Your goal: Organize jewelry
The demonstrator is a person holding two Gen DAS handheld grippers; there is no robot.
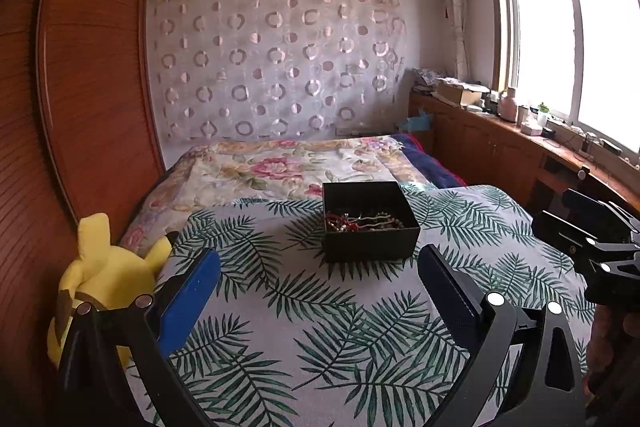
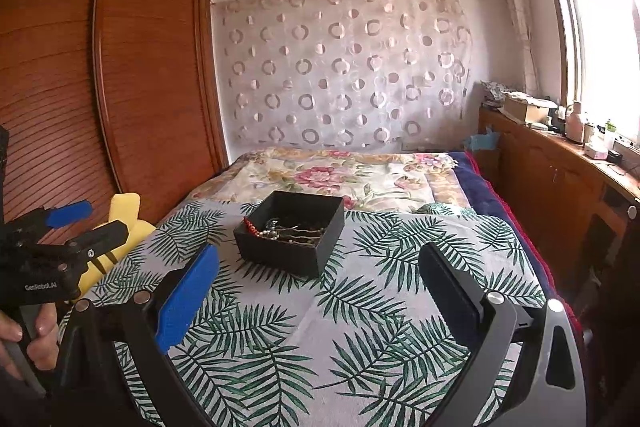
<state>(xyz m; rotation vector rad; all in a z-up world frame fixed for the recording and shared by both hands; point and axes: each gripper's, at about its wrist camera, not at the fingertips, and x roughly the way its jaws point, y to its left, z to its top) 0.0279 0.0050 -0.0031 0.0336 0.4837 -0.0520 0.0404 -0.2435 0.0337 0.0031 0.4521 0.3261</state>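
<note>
1. The black box (image 1: 370, 223) sits open, with no lid in sight, on the leaf-print cloth (image 1: 280, 307) spread over the near end of the bed (image 1: 256, 167). It stands toward the cloth's far edge, roughly midway between the cloth's left and right sides.
2. The jewelry (image 1: 360, 221) lies inside the box in one loose tangle: red beads at the left, pale and dark beaded strands across the rest. I cannot tell the pieces apart or count them.
3. No jewelry shows on the cloth outside the box, and no tray, stand or second container is in view, so the gathering into the box looks done, or nearly so. Whether sorting within the box is still wanted cannot be read from here.
4. The left gripper (image 1: 320, 291) hangs over the cloth on the near side of the box, its fingers (image 1: 192, 299) spread wide with nothing between them.
5. The right gripper (image 2: 318, 291) is likewise wide open and empty, short of the box and apart from it.
6. A yellow plush toy (image 1: 100, 275) lies off the cloth's left edge, clear of the work.
7. Judged from this, little is left: perhaps untangling the strands or closing the box, if a lid exists.
</note>
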